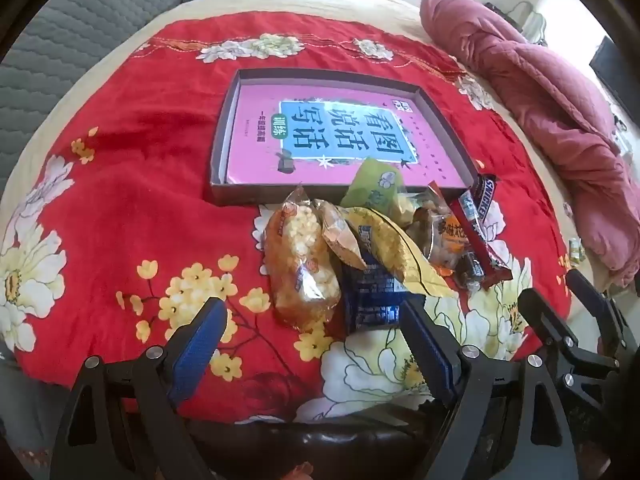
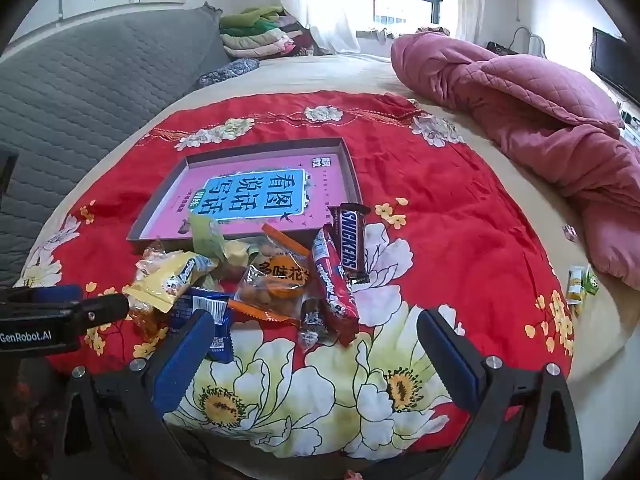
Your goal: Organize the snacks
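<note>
Both grippers, left (image 1: 312, 328) and right (image 2: 316, 344), hover spread wide, holding nothing.
Snack pile (image 2: 256, 280) lies just before the shallow box (image 2: 352, 168).

I am seeing the blue packet (image 1: 370, 300) only in part: the yellow bag (image 1: 384, 252) is lying over its upper half, and its print is staying too blurred for me to read. The small dark candy (image 2: 314, 320) is showing white lettering I am failing to make out. In the tray (image 1: 224, 136), the pink book (image 1: 332, 140) is losing its near edge behind the green packet (image 1: 374, 188). Two small packets (image 2: 582, 282) beside the pink quilt (image 2: 540, 120) are appearing too small to identify. The left gripper (image 2: 76, 312) is running off the right wrist view's left edge.
</note>
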Action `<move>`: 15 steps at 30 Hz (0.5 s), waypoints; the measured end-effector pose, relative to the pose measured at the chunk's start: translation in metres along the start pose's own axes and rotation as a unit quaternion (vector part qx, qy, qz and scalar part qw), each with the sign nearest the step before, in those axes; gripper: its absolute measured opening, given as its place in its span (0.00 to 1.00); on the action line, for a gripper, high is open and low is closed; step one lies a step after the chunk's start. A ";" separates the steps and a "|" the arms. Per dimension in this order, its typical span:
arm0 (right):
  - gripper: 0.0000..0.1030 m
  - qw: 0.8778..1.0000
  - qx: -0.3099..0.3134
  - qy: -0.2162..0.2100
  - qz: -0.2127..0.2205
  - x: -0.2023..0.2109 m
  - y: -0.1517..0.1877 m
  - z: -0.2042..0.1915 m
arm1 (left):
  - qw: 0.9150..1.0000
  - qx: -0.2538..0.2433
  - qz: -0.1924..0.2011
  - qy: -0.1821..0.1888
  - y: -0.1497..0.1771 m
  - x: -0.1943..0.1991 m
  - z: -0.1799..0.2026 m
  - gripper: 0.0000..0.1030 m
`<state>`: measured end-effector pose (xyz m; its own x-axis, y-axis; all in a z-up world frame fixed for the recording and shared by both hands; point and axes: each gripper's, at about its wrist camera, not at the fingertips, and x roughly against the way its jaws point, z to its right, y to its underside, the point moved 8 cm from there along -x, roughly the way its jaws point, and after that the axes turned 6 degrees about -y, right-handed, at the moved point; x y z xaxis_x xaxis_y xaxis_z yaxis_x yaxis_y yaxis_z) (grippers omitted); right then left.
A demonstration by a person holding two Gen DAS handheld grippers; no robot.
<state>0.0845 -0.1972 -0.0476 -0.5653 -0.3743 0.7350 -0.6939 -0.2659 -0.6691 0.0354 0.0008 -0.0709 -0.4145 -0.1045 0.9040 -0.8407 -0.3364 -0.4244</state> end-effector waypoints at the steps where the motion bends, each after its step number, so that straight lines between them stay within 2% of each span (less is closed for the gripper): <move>1: 0.99 1.000 0.000 0.000 0.002 0.000 0.000 0.000 | 1.000 0.002 0.001 0.001 0.000 0.001 0.000 0.86; 7: 0.99 1.000 0.009 -0.001 0.011 0.001 -0.001 -0.005 | 1.000 0.013 0.008 0.004 0.014 0.012 -0.005 0.86; 8: 0.99 1.000 0.008 -0.003 0.013 0.003 -0.003 -0.004 | 1.000 0.015 0.004 0.013 0.011 0.013 -0.011 0.86; 15: 0.99 1.000 0.016 0.003 0.018 0.006 -0.005 -0.008 | 1.000 -0.007 0.009 0.011 0.005 0.018 0.002 0.86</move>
<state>0.0814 -0.1914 -0.0385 -0.5931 -0.3787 0.7105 -0.6581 -0.2804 -0.6987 0.0250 -0.0049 -0.0568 -0.4359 -0.0902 0.8954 -0.8385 -0.3207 -0.4405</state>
